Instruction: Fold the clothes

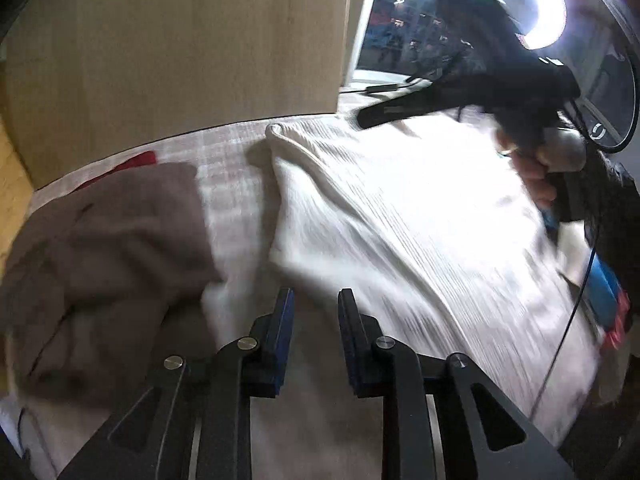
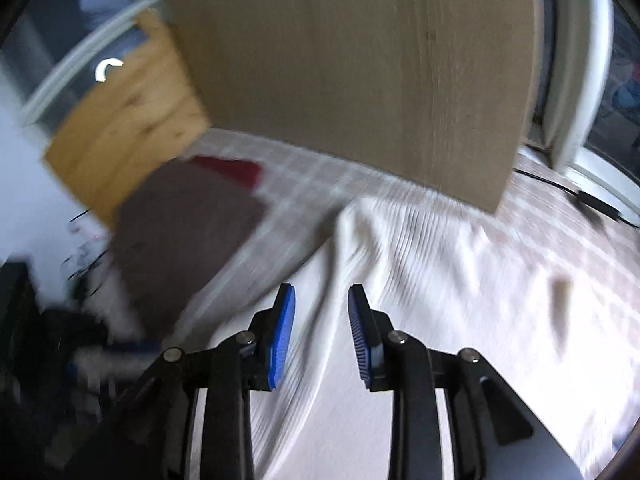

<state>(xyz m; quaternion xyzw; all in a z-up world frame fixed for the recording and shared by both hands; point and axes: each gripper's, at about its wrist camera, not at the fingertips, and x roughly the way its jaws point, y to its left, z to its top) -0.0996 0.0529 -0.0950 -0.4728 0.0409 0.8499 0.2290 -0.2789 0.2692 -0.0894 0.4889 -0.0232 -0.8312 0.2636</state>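
A white ribbed garment (image 1: 400, 220) lies spread on the bed, with its corner pointing toward the wooden panel. In the left wrist view my left gripper (image 1: 316, 300) hovers over the garment's near left edge. It is open, with nothing between its blue pads. My right gripper (image 2: 320, 300) is also open and empty, above a long fold of the same garment (image 2: 400, 280). A folded brown garment (image 1: 112, 248) (image 2: 180, 232) sits to the left on the sheet. A hand (image 1: 532, 176) holds the right tool over the garment's far right side.
A checked bedsheet (image 2: 304, 184) covers the bed. A tall wooden panel (image 1: 180, 40) (image 2: 360, 80) stands at the bed's far edge. A red cloth (image 2: 232, 170) shows behind the brown garment. A black cable (image 2: 580, 196) lies at the far right near a window frame. Dark clutter sits at the left.
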